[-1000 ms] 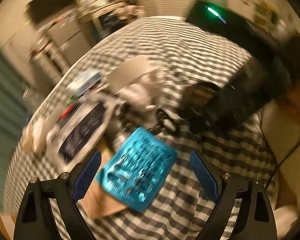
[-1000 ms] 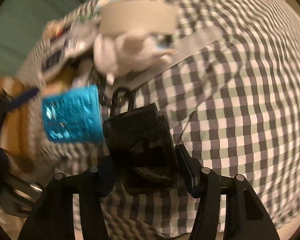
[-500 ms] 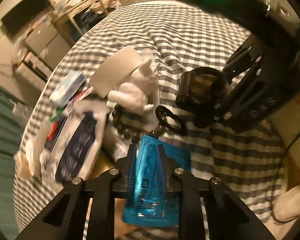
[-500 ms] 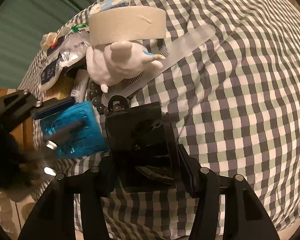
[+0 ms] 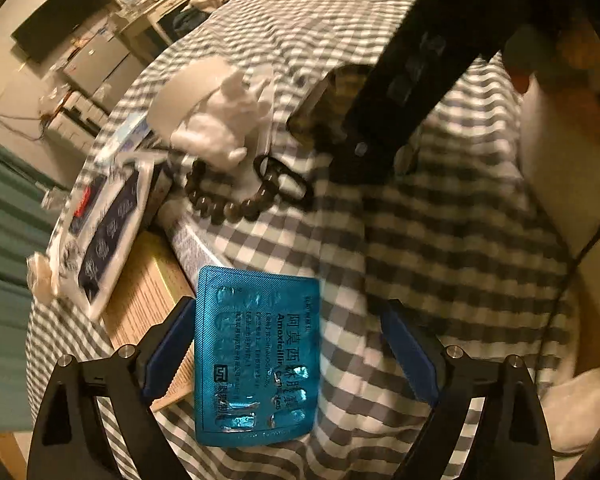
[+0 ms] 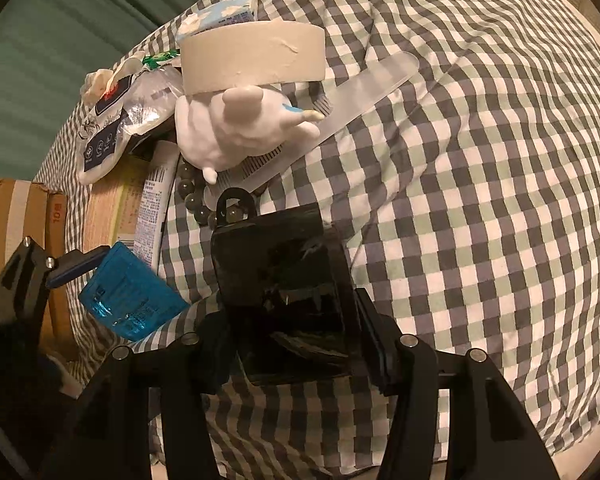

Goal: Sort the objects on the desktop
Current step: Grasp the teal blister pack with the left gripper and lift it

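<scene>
A blue blister pack of pills (image 5: 256,356) lies between the fingers of my left gripper (image 5: 288,352), close to the left pad and far from the right one. The jaws are opening and do not press on it. In the right wrist view the blister pack (image 6: 130,300) sits tilted at that gripper's blue fingertip (image 6: 78,266), over the checked tablecloth (image 6: 480,200). My right gripper (image 6: 296,344) is shut on a glossy black square container (image 6: 284,280), held just above the cloth.
A white figurine (image 6: 236,128) leans under a roll of tape (image 6: 252,56) and on a clear comb (image 6: 364,92). Dark beads (image 5: 224,204), a black clip (image 5: 284,180), a printed pouch (image 6: 112,132) and a wooden-look box (image 5: 148,292) crowd the left. A cardboard box (image 6: 24,216) stands beyond the edge.
My left gripper closed on the blister pack half a second ago and now stands wide apart, lower over the cloth, with the pack facing flat. The right gripper kept still with the container.
</scene>
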Demonstrator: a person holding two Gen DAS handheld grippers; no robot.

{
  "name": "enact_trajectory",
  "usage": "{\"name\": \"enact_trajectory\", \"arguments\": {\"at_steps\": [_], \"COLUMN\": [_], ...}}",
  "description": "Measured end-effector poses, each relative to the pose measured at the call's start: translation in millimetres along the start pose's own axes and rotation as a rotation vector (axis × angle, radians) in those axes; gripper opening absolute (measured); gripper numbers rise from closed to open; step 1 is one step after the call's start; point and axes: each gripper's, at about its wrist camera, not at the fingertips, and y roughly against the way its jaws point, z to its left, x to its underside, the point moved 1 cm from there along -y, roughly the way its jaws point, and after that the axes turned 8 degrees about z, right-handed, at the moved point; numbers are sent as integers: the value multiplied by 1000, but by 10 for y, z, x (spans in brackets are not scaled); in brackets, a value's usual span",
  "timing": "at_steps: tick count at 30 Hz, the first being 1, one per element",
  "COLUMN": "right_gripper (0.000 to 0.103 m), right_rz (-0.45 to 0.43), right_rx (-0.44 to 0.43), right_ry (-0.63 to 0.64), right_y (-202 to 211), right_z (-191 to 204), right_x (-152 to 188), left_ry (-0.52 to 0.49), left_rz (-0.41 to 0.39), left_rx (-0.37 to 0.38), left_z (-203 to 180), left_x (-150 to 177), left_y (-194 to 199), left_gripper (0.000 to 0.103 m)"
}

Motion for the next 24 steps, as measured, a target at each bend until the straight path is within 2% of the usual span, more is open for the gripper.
{"name": "enact_trajectory", "arguments": {"at_steps": [1,3,8,11,17,18,19,20,21,22,24], "right_gripper": [52,52,52,52,52,52,52,52,52,52,52], "right_rz": [-2,-1,-33,-28,-33,-35,-38,-58,-58,-60,-65], "right_rx": [-1,-5,-25,-38,-29,-21,-18,-13,-13,-13,-16], "right_ry": [1,5,5,-4,2,-2,-8,-60,-62,-64,-61], "right_y": [27,32,178,201,217,222,195,198,199,201,220], "right_z": [-32,-36,-152,-188,-209,-210,-135,-115,-118,-123,-148], "right_x": [31,35,75,64,78,82,57,39,40,45,50], "left_ry": [20,70,136,217,283,291,310,338,353,361,407], "left_rz": [-6,-6,-44,-80,-110,-85,-24,35,61,76,72], "left_rx": [-12,12,14,110,195,221,261,277,271,245,248], "left_z": [27,112,163,232,186,156,125,101,89,75,100], "left_x": [25,59,79,180,329,339,348,347,344,338,336], "left_y": [-28,-70,112,336,466,454,375,271,197,134,62], "left_gripper": [83,80,65,64,65,65,63,60,39,25,24]}}
